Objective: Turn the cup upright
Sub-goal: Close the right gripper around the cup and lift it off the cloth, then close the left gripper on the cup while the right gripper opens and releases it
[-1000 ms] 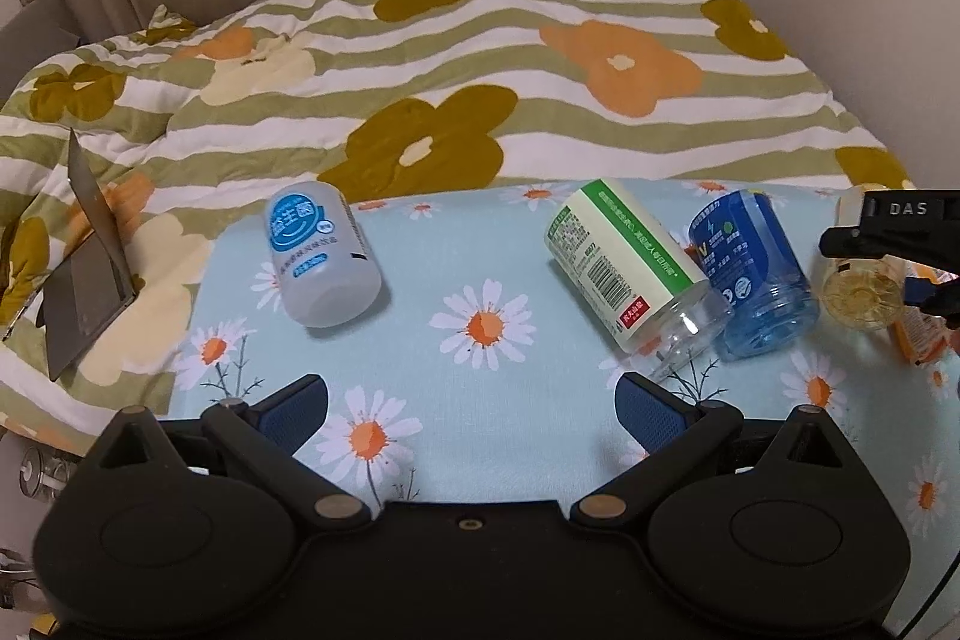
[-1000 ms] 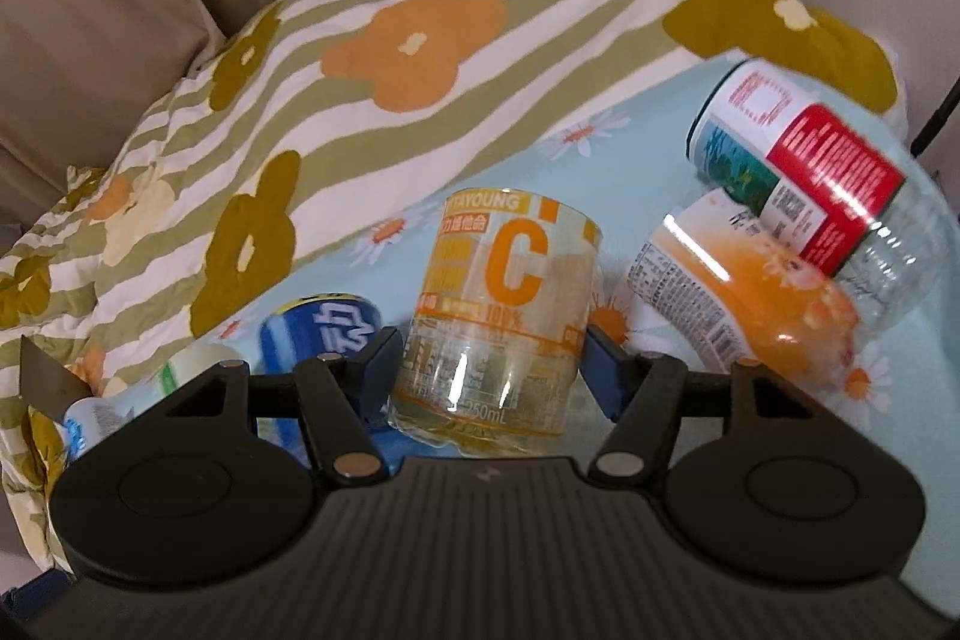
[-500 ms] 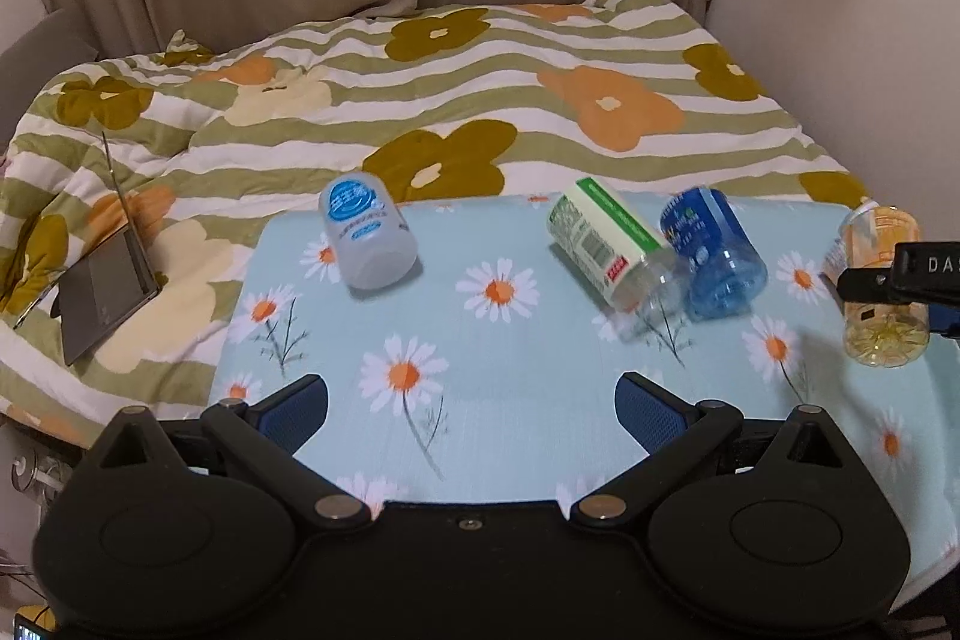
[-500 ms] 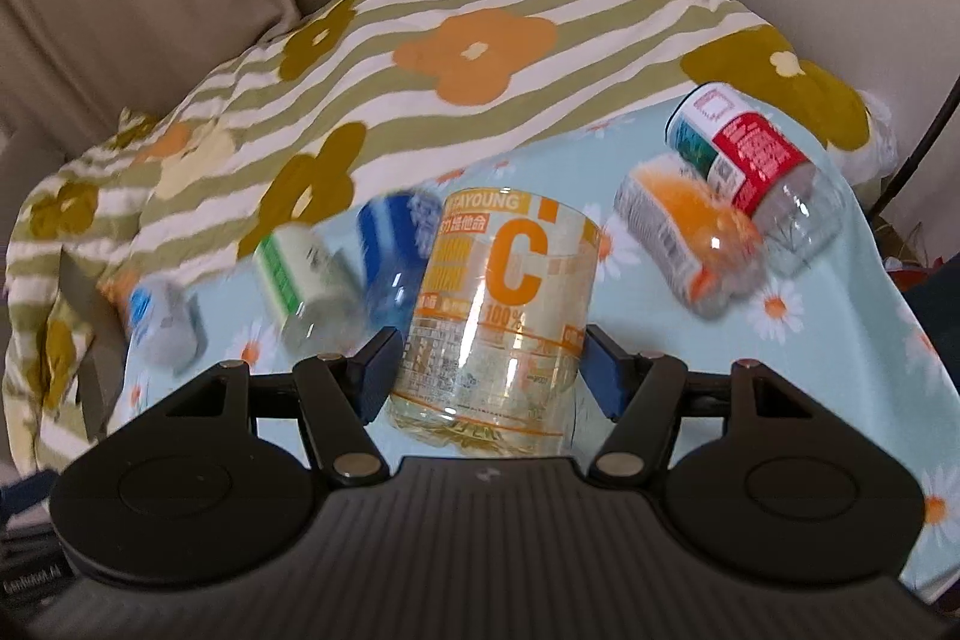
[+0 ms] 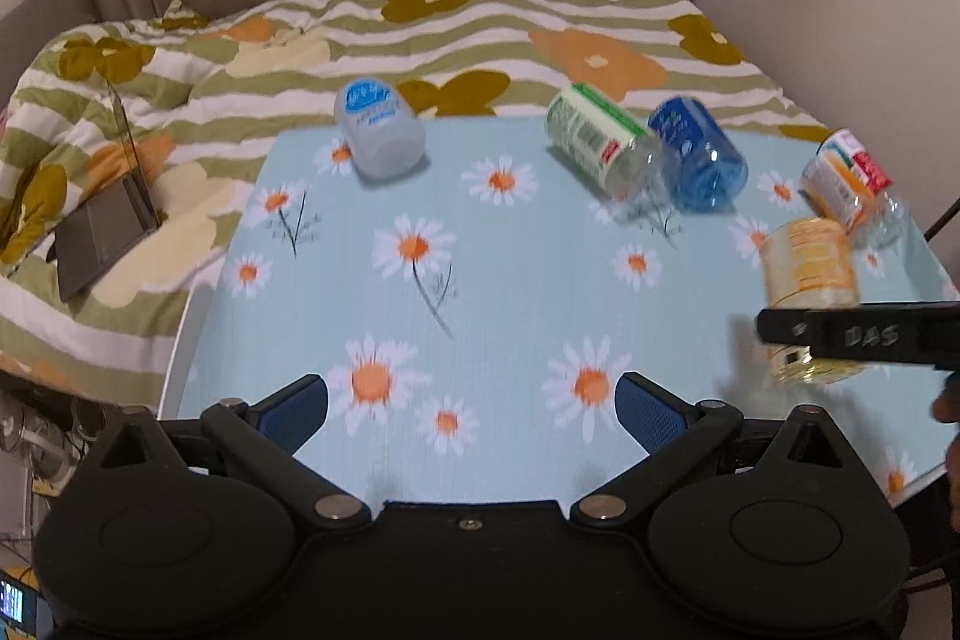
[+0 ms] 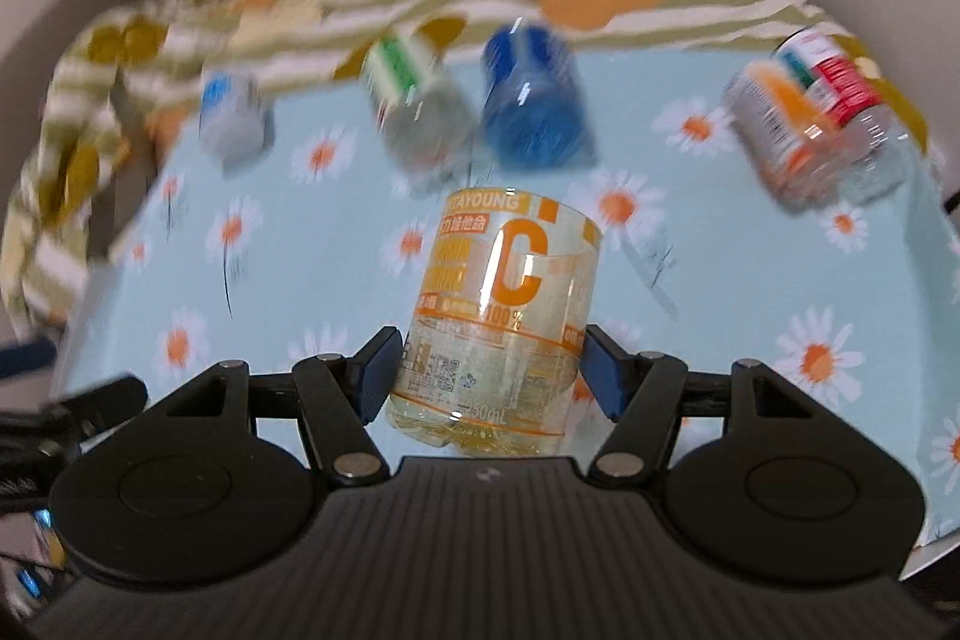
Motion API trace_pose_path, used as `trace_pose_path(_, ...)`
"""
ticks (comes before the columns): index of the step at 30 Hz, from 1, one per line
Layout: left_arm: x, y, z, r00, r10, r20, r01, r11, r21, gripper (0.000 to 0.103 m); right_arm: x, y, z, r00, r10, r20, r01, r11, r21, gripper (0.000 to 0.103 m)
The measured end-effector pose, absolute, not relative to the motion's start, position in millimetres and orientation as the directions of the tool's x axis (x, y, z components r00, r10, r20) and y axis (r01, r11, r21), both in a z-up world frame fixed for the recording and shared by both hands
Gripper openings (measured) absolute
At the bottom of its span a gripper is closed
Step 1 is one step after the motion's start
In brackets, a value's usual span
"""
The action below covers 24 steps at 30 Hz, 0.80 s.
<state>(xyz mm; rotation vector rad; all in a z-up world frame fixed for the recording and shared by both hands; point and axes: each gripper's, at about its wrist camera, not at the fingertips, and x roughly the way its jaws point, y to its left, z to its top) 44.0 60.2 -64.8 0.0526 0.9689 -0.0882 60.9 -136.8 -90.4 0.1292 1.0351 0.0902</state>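
Yellow-orange cup (image 6: 501, 307) upright between right gripper (image 6: 489, 370) jaws — clamped; left gripper (image 5: 471, 403) jaws apart — empty.

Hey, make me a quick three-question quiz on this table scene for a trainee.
1. True or false: the right claw is shut on the yellow cup.
2. Which claw is open with nothing between its fingers?
A. left claw
B. right claw
3. Fill in: the blue cup lies on its ____ on the daisy tablecloth.

Key: 1 true; 2 A; 3 side.
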Motion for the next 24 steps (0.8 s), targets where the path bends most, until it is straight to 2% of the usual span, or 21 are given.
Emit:
trace_pose_path(8, 35.0, 71.2, -82.4, 0.532, -0.028, -0.846, 0.084, 0.996, 0.020, 0.103, 68.1, -123.6, -126.4, 0.462, 0.127, -0.878, -0.096, 0.991, 0.092, 0.080)
trace_pose_path(17, 36.7, 71.2, -82.4, 0.528, -0.030, -0.849, 0.084, 0.996, 0.017, 0.103, 73.1, -122.3, -130.2, 0.443, 0.125, -0.888, -0.094, 0.991, 0.093, 0.083)
trace_pose_path(21, 37.6, 69.7, -81.1, 0.532, -0.031, -0.846, 0.091, 0.996, 0.020, 0.103, 71.6, -122.7, -129.1, 0.454, 0.116, -0.883, -0.080, 0.993, 0.090, 0.100)
trace_pose_path(24, 37.5, 68.4, -78.7, 0.539, -0.037, -0.842, 0.098, 0.995, 0.019, 0.103, 70.3, -122.1, -128.2, 0.457, 0.114, -0.882, -0.084, 0.993, 0.085, 0.101)
